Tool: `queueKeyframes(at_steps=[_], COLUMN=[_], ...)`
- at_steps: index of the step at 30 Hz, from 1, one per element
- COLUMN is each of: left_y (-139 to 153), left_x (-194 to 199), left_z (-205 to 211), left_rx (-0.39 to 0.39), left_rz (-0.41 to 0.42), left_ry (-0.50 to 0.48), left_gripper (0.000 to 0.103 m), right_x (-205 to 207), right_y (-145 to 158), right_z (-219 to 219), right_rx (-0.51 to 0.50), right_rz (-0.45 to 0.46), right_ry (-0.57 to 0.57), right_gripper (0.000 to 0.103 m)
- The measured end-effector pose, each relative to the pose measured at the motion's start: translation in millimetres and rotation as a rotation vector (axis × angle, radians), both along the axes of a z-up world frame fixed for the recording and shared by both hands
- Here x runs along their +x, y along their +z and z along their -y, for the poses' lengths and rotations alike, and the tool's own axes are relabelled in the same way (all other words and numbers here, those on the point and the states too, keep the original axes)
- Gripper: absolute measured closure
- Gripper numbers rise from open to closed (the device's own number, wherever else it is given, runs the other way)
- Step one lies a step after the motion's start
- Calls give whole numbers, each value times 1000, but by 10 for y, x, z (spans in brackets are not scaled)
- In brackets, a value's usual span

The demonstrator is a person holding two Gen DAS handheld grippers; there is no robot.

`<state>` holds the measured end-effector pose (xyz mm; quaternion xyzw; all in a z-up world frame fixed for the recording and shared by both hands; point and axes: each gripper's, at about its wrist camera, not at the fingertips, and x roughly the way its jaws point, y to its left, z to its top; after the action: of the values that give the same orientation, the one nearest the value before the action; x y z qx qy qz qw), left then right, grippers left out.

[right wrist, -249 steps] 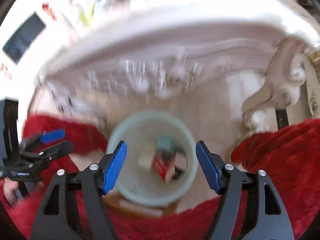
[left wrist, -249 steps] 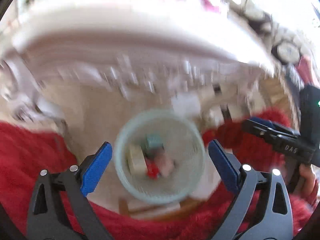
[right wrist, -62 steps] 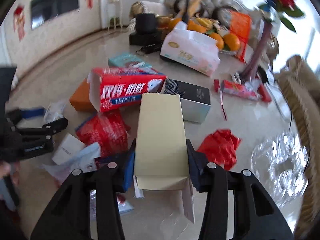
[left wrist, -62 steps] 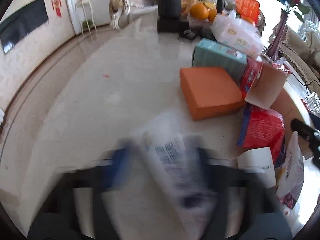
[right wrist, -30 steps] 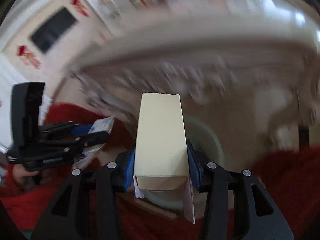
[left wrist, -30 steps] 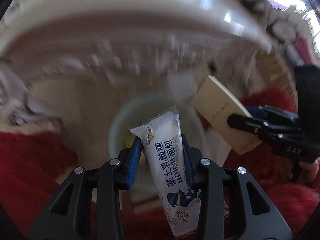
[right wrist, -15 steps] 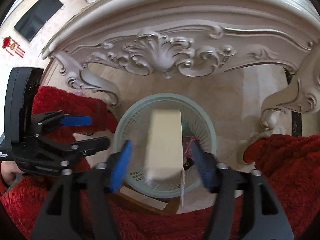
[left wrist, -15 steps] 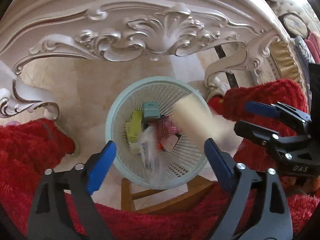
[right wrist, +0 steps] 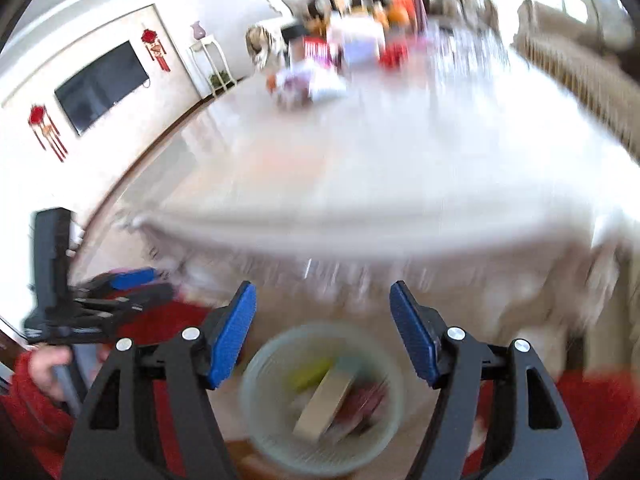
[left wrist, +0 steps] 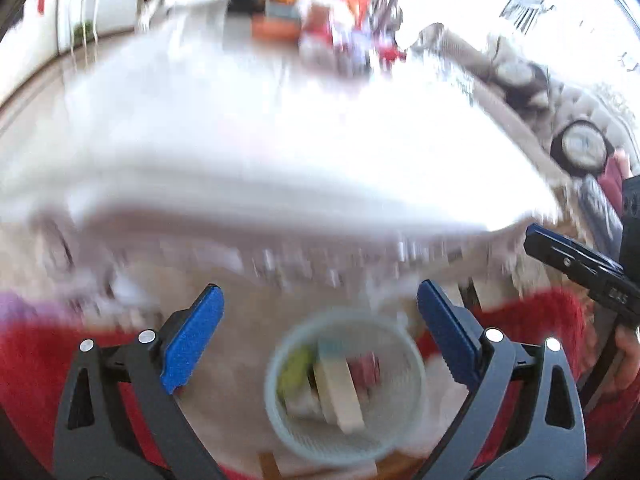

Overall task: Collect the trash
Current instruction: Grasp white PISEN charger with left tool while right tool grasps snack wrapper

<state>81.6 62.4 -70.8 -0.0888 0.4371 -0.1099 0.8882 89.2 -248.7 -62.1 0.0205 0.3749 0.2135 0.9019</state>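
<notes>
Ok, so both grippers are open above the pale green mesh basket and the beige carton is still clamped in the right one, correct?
Not quite: the right gripper is open and empty. The right wrist view shows the beige carton lying inside the pale green mesh basket. The left gripper is open too.

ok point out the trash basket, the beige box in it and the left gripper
trash basket (right wrist: 390,364): right wrist view, right rim
beige box (right wrist: 326,404): right wrist view, its broad face
left gripper (left wrist: 320,334): left wrist view, midway between fingertips

Room view, motion-blurred. Upper left: white wall (right wrist: 100,32) bearing a dark screen (right wrist: 100,86) flanked by red hangings (right wrist: 156,50). Centre: pale table (right wrist: 400,168), cluttered at its far end. Upper right: beige sofa (right wrist: 580,64) under bright daylight.
</notes>
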Motion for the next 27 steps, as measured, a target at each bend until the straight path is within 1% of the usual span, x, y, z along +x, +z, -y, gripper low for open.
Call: queueKeyframes(at_steps=[3,5,6,7,8,9,13,17,20,23,27], left_y=[258,392,438,504,544,583,679,664,612,548,491], left_x=[295,566,675,813,908,1011,1431,1767,1988,2169,2338], left_z=[-68,-111,-130,-159,-177,-203,-233,-203,-218,-240,-178], left_rx=[59,108,111,102,92,83,80,88,110,108,106], left_rz=[69,81,83,90,95,98,102,90,75,48,32], left_ry=[40,80,91,103,110,118,149,133,126,132,106], left_gripper=[8,8,8,8,8,8,8,8,8,8,8], right_x=[361,686,832,1050,1153,1348,1824,2143,2307,2383,2415], right_y=[224,337,372,407,418,428,364,253,151,86,43], right_z=[-186,-328,-396,-497,-529,-633,-911,-1081,-1123,-1125,-1000], right_rx=[-39,-44,-43,-43,-48,-59,-119,-167,-161,-184,-208], right_rz=[92,119,121,119,117,104,89,49,3,-18,-17], right_ry=[28,53,64,81,88,114,163,176,192,182,170], right_gripper=[37,37,37,37,37,37,37,37,37,37,37])
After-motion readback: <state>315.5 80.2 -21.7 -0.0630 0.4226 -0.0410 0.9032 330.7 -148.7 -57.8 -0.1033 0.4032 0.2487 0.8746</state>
